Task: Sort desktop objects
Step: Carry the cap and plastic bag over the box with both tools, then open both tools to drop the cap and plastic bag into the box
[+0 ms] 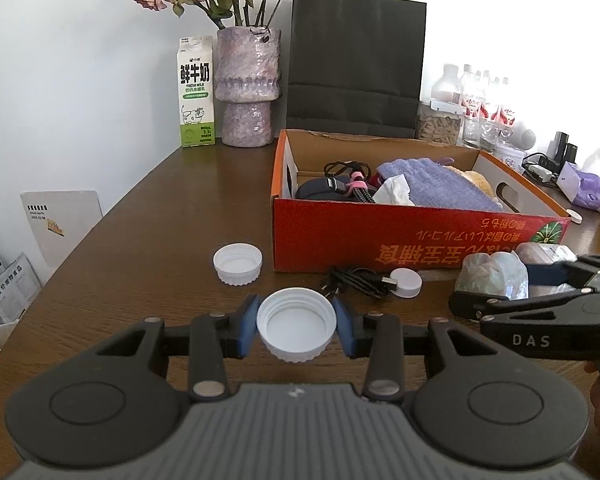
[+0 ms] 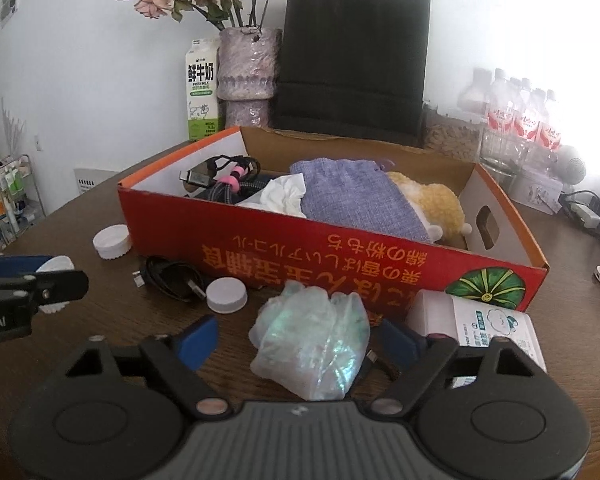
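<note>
My left gripper (image 1: 296,326) is shut on a white jar lid (image 1: 296,322), its blue pads pressing both sides. In the right wrist view the left gripper (image 2: 40,280) stands at the left edge with the lid (image 2: 54,266) between its fingers. My right gripper (image 2: 300,340) is open around a crumpled clear plastic bag (image 2: 312,340) lying on the table; the pads stand apart from it. In the left wrist view the bag (image 1: 492,274) lies at the right gripper's tips (image 1: 496,284). The red cardboard box (image 1: 400,236) holds cables, tissue, a purple cloth and a plush.
On the brown table lie a second white lid (image 1: 238,263), a black USB cable (image 1: 356,280), a small white cap (image 1: 407,283) and a tissue pack (image 2: 484,328). A milk carton (image 1: 196,92), flower vase (image 1: 248,88), black paper bag (image 1: 356,60) and bottles (image 2: 516,116) stand behind.
</note>
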Action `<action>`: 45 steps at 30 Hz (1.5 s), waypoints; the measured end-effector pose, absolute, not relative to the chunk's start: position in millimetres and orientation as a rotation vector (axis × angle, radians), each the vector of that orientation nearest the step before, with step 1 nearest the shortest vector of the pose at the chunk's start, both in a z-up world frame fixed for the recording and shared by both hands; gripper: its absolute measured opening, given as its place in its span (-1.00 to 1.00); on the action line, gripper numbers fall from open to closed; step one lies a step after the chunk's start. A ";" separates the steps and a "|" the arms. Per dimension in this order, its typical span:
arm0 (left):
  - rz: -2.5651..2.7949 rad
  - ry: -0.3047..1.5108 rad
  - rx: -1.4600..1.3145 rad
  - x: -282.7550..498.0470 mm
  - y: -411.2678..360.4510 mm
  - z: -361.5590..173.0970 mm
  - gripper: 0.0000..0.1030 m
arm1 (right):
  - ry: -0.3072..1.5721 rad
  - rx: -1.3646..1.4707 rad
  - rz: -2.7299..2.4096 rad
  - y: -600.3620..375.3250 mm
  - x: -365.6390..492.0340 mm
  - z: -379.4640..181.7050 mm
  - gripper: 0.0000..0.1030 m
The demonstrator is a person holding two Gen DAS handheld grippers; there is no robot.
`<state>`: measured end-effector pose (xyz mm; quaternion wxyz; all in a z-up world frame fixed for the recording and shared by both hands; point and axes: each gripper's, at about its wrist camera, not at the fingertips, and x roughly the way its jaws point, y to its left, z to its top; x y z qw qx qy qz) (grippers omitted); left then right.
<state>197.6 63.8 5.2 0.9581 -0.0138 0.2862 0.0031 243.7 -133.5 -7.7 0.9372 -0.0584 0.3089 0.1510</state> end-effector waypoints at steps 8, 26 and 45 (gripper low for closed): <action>0.006 0.572 -0.032 196.6 61.0 7.5 -0.21 | 0.619 -0.104 0.340 -136.0 235.9 -1.6 -0.18; -0.052 0.387 -0.012 251.0 3.4 82.9 -0.21 | 0.389 -0.026 0.260 -190.0 262.0 78.3 -0.17; -0.034 0.452 0.038 342.6 -27.0 34.7 -0.21 | 0.473 -0.042 0.218 -214.1 340.4 30.7 -0.16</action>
